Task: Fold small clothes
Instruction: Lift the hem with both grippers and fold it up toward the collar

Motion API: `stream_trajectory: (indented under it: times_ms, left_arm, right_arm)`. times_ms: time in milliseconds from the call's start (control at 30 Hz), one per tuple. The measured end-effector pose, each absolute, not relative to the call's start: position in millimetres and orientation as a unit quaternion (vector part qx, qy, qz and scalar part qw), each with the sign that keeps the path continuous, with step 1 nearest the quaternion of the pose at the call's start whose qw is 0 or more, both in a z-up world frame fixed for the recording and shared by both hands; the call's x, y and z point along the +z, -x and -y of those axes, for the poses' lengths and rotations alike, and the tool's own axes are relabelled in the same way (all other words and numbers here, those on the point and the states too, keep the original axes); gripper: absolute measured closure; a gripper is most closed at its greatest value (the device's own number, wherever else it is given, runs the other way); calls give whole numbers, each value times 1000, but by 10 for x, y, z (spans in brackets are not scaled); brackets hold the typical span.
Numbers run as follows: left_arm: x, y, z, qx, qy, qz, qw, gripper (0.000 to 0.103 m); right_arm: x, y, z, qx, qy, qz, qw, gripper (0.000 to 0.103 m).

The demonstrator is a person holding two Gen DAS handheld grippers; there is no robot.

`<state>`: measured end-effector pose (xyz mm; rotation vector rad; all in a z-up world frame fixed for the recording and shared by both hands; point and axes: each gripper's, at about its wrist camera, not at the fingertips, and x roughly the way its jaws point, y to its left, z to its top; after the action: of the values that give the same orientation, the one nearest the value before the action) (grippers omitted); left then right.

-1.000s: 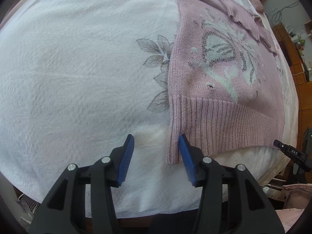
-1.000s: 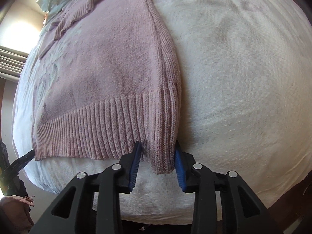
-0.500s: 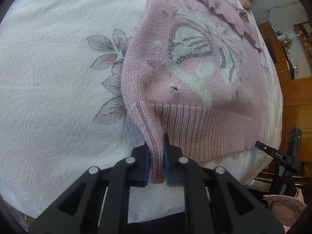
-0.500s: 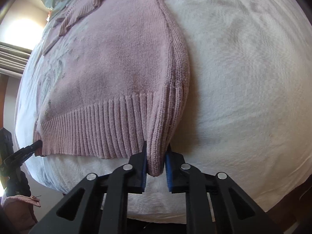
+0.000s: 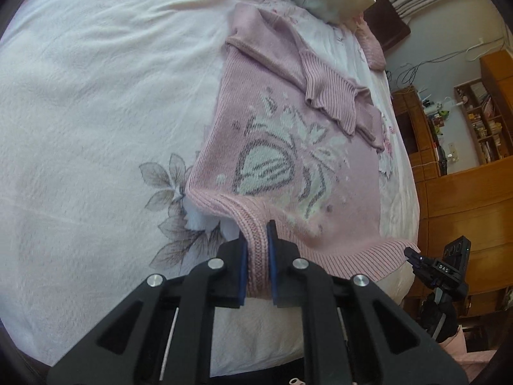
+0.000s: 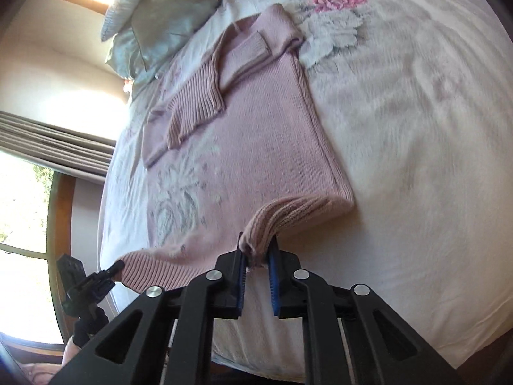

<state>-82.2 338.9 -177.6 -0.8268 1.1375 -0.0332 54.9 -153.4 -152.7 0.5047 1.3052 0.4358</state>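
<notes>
1. 2 corners of 1 garment are pinched at once. In the left wrist view, the left gripper (image 5: 256, 256) is clenched on the ribbed hem corner of the pink sweater (image 5: 288, 147), which lies on the white bedspread (image 5: 80, 112) with its butterfly side up. That corner is raised off the bedspread and the hem sags toward the far corner, so the grip looks meant to carry the bottom edge up toward the neckline.

2. Both sleeves (image 5: 327, 96) already lie folded across the chest, which would explain why the hem is taken next: the body can be halved over them.

3. At the right edge of this view the right gripper (image 5: 416, 258) meets the other hem corner, though it is too small there to read the jaws.

4. In the right wrist view, the right gripper (image 6: 258, 263) grasps the opposite hem corner of the sweater (image 6: 263, 147), with the knit bunched and rolled between the blue pads (image 6: 241, 280). This view is blurred, so how deep the bite goes is uncertain.

5. A pillow (image 6: 166, 16) sits beyond the collar, well clear of where the fold would land.
</notes>
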Motion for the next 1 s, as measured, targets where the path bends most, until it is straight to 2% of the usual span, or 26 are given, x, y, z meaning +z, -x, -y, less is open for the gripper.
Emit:
stream_trajectory:
  times_ms: [167, 400, 500, 567, 600, 633, 700, 733, 900, 1000]
  left_arm:
    - [-1824, 365, -3479, 3, 345, -524, 779, 94]
    - [-2164, -218, -3531, 26, 320, -548, 772, 94]
    - [-2247, -359, -3548, 29, 319, -558, 765, 90]
    - [-2250, -411, -3591, 30, 329, -561, 759, 89]
    - [-2246, -419, -3629, 26, 339, -560, 755, 88]
    - [-2237, -408, -3678, 24, 353, -556, 752, 85]
    - [-2162, -338, -3793, 36, 368, -537, 758, 71]
    - [-2100, -292, -3841, 41, 372, -524, 765, 60]
    - [-1886, -264, -3780, 19, 309, -520, 796, 57]
    - [-1919, -385, -3581, 7, 244, -545, 802, 46]
  right_arm:
    - [-1511, -1105, 1434, 195, -204, -598, 750, 93]
    - [-1879, -1722, 1306, 166, -182, -620, 745, 93]
    - [-2013, -1869, 1262, 157, -170, -627, 744, 93]
    - [-2035, -1923, 1269, 151, -162, -632, 743, 84]
    - [-2030, -1939, 1287, 150, -162, -633, 742, 77]
    - [-2011, -1943, 1316, 152, -164, -629, 744, 74]
    - [-1951, -1924, 1377, 154, -159, -624, 750, 74]
    - [-1923, -1904, 1409, 156, -156, -622, 751, 74]
    - [-1779, -1739, 1488, 166, -125, -607, 767, 70]
    - [-1747, -1645, 1470, 164, -116, -601, 773, 65]
